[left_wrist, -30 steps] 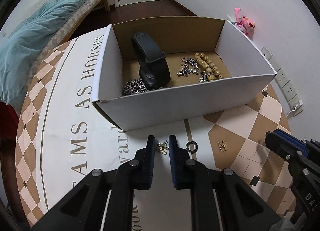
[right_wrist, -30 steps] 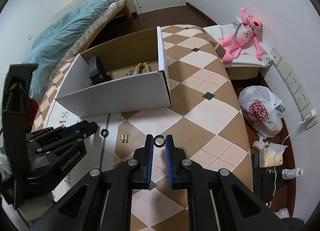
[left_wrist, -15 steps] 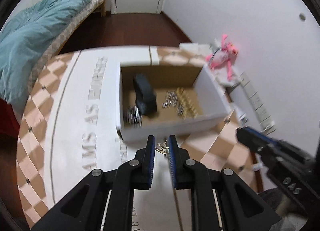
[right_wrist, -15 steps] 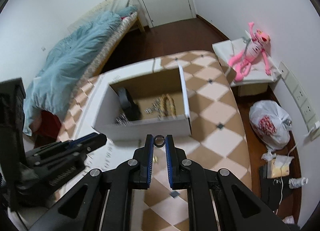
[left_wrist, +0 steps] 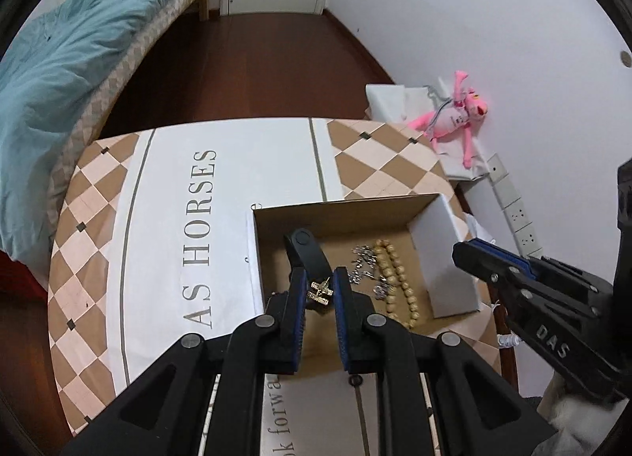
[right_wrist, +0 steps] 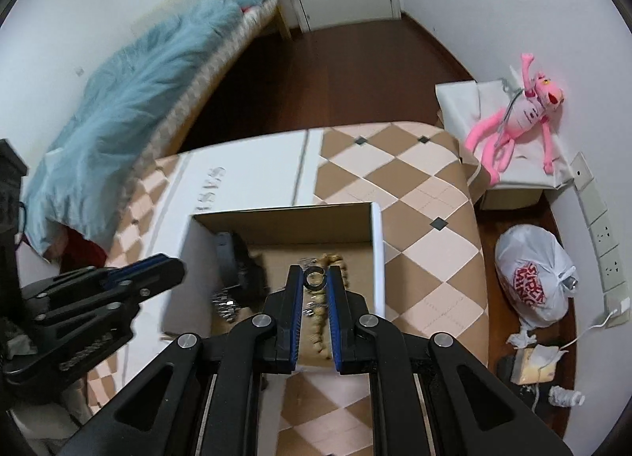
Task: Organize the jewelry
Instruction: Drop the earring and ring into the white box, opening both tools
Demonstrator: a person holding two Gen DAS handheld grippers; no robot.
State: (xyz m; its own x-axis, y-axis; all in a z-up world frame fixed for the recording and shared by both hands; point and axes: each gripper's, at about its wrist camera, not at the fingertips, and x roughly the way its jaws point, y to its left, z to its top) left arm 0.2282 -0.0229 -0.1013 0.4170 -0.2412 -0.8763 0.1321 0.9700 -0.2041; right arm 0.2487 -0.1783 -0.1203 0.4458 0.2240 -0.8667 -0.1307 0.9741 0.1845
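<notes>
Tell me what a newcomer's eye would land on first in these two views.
First, the two grippers over the open cardboard box: the left gripper pinches a small gold earring, and the right gripper pinches a dark ring. Next comes the box's contents, a black watch beside a bead bracelet. Off to the right, a pink plush toy lies by the wall.

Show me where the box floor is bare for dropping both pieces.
Inside the cardboard box, bare floor lies between the wooden bead strand and the right wall, and along the far wall. The left side is crowded: black watch, silver chain, charm cluster.
</notes>
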